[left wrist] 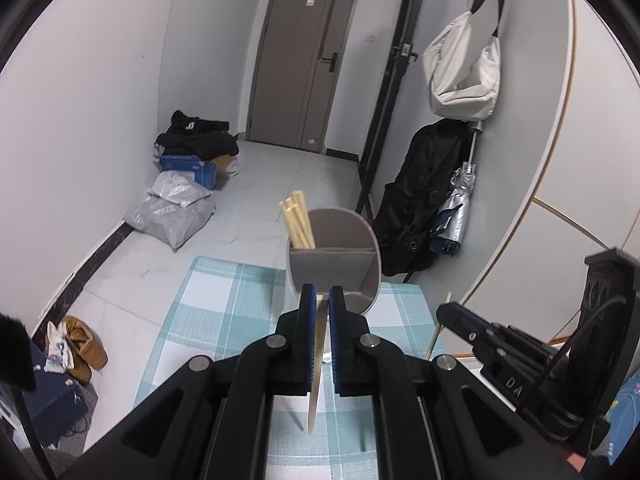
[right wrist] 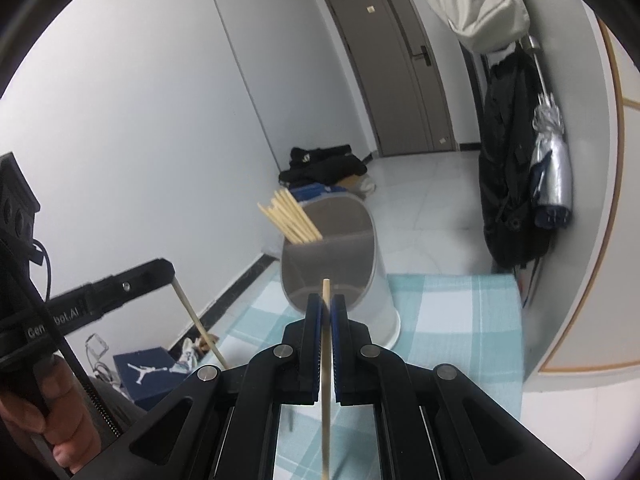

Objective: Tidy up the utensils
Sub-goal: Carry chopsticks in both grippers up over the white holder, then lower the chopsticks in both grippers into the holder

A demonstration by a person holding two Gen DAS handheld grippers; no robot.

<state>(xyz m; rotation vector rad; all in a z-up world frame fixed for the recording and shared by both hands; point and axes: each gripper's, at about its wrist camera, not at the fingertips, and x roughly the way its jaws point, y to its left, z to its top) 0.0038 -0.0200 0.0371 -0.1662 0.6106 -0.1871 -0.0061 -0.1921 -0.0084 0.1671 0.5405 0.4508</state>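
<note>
Each tool clamps one chopstick: left tool [left wrist: 322,294], right tool [right wrist: 327,303]; steer both tips (slowly) into the holder [left wrist: 332,258] at twelve o'clock, joining the bundle [left wrist: 298,222]

A brown door [left wrist: 304,64] stands at the top centre. A white bag [left wrist: 464,68] hangs at upper right above a black coat [left wrist: 424,200] and a folded silver umbrella [left wrist: 456,204]. Dark clothes [left wrist: 196,140], a blue box [left wrist: 188,168] and grey plastic bags [left wrist: 172,212] lie at centre left. Brown shoes [left wrist: 84,344] sit at lower left.
</note>
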